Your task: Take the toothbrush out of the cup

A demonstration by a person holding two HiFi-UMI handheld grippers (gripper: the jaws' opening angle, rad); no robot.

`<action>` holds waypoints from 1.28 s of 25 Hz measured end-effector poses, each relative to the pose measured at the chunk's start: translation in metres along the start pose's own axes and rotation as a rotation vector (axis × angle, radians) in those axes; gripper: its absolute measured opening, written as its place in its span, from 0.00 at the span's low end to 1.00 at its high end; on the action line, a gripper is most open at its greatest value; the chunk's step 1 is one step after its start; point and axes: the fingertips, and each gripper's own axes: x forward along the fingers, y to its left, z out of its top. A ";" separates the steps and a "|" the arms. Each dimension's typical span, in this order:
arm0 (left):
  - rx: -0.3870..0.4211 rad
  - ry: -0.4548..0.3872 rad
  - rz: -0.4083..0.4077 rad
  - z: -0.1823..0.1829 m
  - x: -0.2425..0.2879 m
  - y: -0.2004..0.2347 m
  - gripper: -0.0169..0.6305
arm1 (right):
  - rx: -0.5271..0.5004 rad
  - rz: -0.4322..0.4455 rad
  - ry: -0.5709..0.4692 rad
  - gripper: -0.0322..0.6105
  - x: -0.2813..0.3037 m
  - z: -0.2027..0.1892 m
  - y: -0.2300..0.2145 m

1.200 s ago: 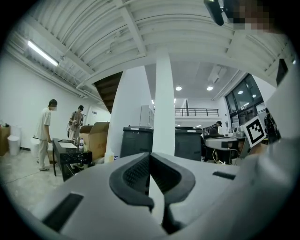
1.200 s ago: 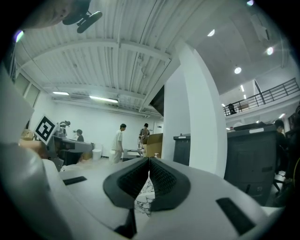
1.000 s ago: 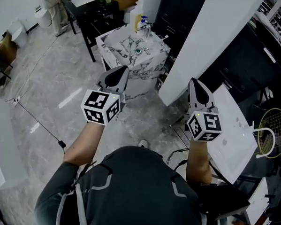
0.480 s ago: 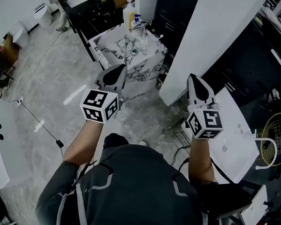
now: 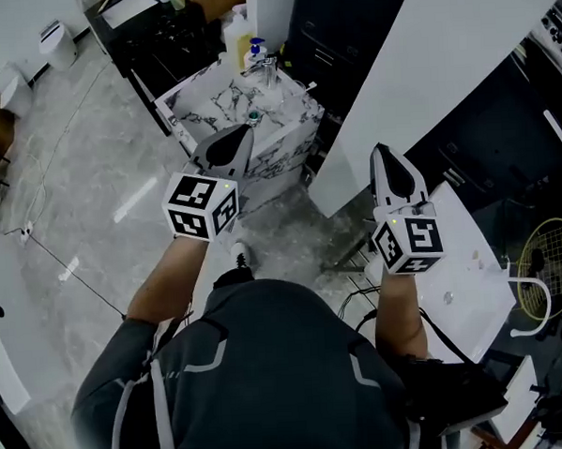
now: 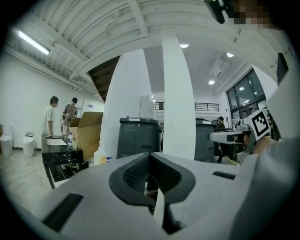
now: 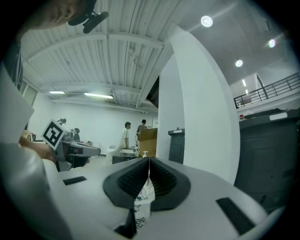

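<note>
A floor of polished grey marbled stone (image 5: 90, 163) is seen from above, with one block-shaped washstand (image 5: 200, 106) of white stone veined in black standing on it beside a broad, smooth white pillar (image 5: 423, 71). One metal tap (image 5: 269, 71) and one pump bottle with a blue top (image 5: 256, 49) are carried on the washstand's top; a few small items lie by the basin. They are too small for the toothbrush or the cup to be told among them, so the task's thing can be placed only on that washstand, well ahead of both grippers.

Two bare forearms are stretched forward from a dark grey shirt (image 5: 270, 379), side by side and apart. The left gripper (image 5: 248, 136) is pointed at the washstand; the right gripper (image 5: 382, 152) is pointed at the foot of the pillar. Each gripper is a smooth pale-grey shell with dark ribbed pads. One black-and-white marker cube is borne on each, two in all (image 5: 200, 207) (image 5: 409, 243).

In the left gripper view the left gripper's (image 6: 150, 153) pads are pressed together with nothing between them. In the right gripper view the right gripper's (image 7: 149, 159) pads are likewise clenched on nothing.

One flat white tabletop (image 5: 471, 256) and one round-headed racket with yellowish strings (image 5: 546, 266) lie at the right.
</note>
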 end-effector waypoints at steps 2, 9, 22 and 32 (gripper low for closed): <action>-0.003 0.002 -0.015 0.003 0.017 0.018 0.04 | -0.002 -0.008 0.008 0.10 0.018 0.002 0.001; 0.045 0.039 -0.095 0.003 0.076 0.062 0.04 | 0.001 -0.067 0.029 0.10 0.078 -0.001 -0.006; 0.087 0.122 -0.244 -0.044 0.172 0.083 0.05 | 0.012 -0.138 0.086 0.10 0.145 -0.026 -0.024; 0.093 0.281 -0.221 -0.108 0.254 0.082 0.06 | 0.076 -0.042 0.156 0.10 0.191 -0.077 -0.064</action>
